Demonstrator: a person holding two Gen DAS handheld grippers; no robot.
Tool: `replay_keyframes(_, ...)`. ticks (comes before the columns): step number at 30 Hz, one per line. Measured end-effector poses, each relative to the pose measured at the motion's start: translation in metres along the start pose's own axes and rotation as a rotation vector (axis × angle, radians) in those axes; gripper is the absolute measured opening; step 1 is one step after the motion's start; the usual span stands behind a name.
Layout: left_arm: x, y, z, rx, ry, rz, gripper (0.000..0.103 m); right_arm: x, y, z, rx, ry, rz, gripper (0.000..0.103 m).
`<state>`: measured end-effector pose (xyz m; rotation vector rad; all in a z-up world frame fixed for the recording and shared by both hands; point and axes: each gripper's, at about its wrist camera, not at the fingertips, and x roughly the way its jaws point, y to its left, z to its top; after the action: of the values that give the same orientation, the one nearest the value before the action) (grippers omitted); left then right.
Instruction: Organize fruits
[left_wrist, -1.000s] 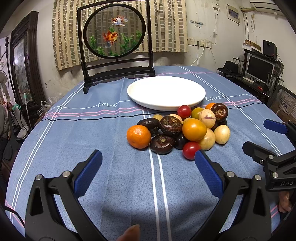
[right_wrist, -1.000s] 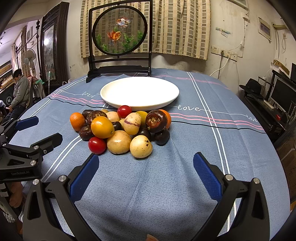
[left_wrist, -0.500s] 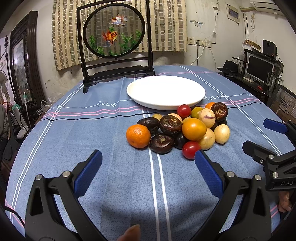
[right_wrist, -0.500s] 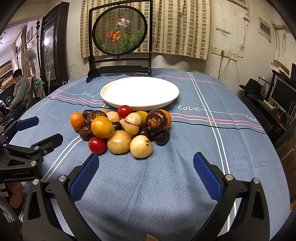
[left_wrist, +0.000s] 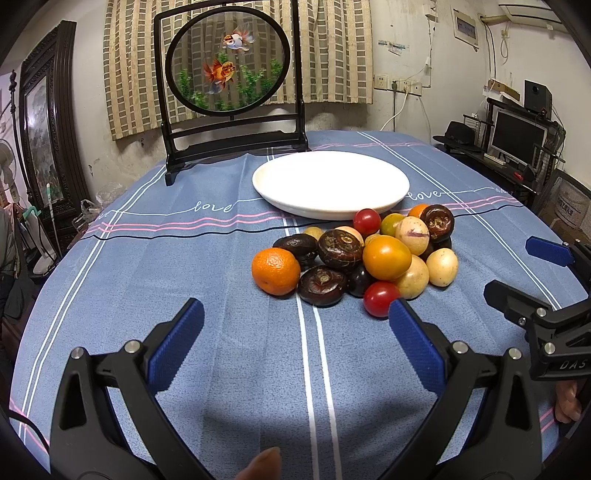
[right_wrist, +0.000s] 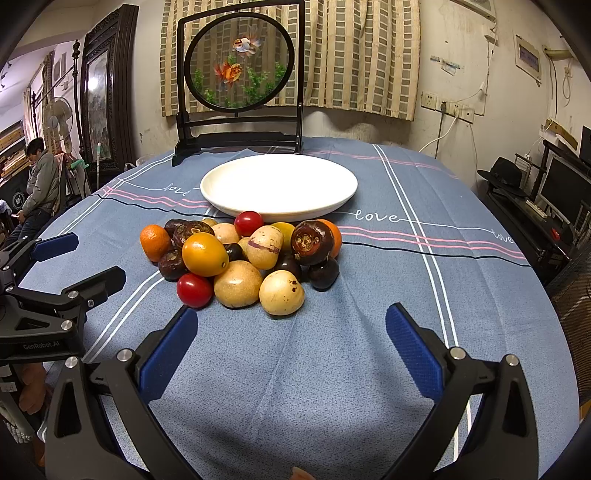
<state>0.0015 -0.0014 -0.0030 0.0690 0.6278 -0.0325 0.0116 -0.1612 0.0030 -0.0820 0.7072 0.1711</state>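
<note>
Both claws — left claw (left_wrist: 295, 317), right claw (right_wrist: 290, 325) — hung wide open, empty, short of the heaped mixed fruits (right_wrist: 240, 258) before the round white ceramic plate (right_wrist: 279, 184) — ready to pick.

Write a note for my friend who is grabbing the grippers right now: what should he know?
Left hand-held gripper: open, holding nothing, low over the blue tablecloth just short of the fruit.
Right hand-held gripper: open, holding nothing, also just short of the fruit.
Fruit pile: all heaped on the cloth in front of the white plate. A mandarin sits on its left edge, a red cherry tomato and two pale yellow fruits at the near edge.
Done: nothing, the plate holds no fruit.
Left: every piece. The near-edge ones look easiest to start with.
</note>
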Motion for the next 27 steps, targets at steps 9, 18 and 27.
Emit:
replay_keyframes(9,0.0024,-0.0033,-0.0017,0.0,0.001,-0.002,0.101,0.0008,0.0,-0.0004,0.0,0.0,0.0,0.102)
replay_keyframes(18,0.0024,-0.0032,-0.0016,-0.001,0.001,-0.003,0.101,0.0009,0.0,-0.0012,0.0,-0.001,0.001,0.102)
replay_keyframes(27,0.0025,-0.003,-0.0016,-0.001,0.002,-0.003,0.101,0.0014,-0.0006,-0.0016,-0.001,-0.001,0.001,0.102)
